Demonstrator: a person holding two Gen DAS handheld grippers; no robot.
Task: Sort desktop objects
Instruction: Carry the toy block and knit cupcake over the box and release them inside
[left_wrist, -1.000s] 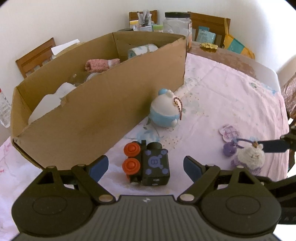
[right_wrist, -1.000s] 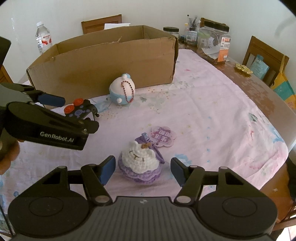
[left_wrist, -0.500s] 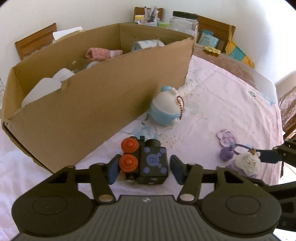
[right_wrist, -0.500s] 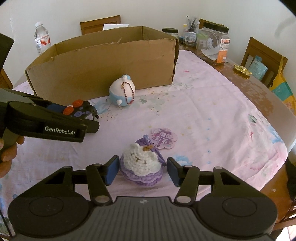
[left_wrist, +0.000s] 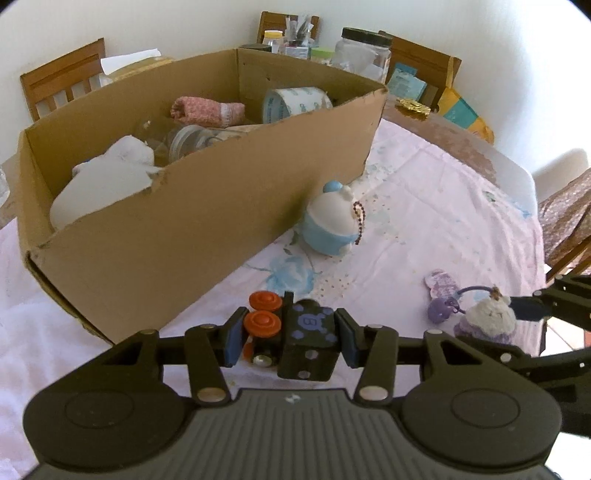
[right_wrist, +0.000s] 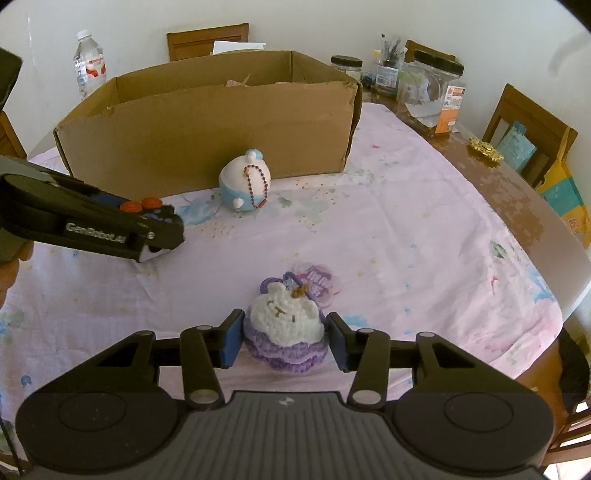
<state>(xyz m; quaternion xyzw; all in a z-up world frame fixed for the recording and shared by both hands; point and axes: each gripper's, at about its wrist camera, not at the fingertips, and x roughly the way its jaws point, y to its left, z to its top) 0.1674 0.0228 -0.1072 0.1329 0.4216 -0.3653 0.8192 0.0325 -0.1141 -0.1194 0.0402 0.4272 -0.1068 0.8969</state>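
Note:
A black toy block with orange wheels (left_wrist: 306, 332) sits on the pink tablecloth in front of the cardboard box (left_wrist: 184, 229). My left gripper (left_wrist: 288, 338) is shut on it, a blue pad pressed on each side. In the right wrist view this gripper (right_wrist: 159, 229) comes in from the left, and the orange wheels (right_wrist: 142, 204) show above it. A white and purple crochet toy (right_wrist: 284, 332) lies between the pads of my right gripper (right_wrist: 284, 339). Its jaws are closing and both pads touch the yarn. A round blue and white plush (right_wrist: 245, 184) with a bead chain stands by the box wall (right_wrist: 207, 136).
The box holds a pink knit piece (left_wrist: 207, 109), a tape roll (left_wrist: 295, 103), a jar and white items. A purple tag (right_wrist: 317, 280) lies behind the crochet toy. A big plastic jar (right_wrist: 432, 96), a water bottle (right_wrist: 90, 66) and chairs ring the table; its edge (right_wrist: 576, 258) curves at right.
Both grippers' jaws have closed in from wide apart: the left onto the black toy block, the right onto the crochet toy. The left wrist view now looks further into the box.

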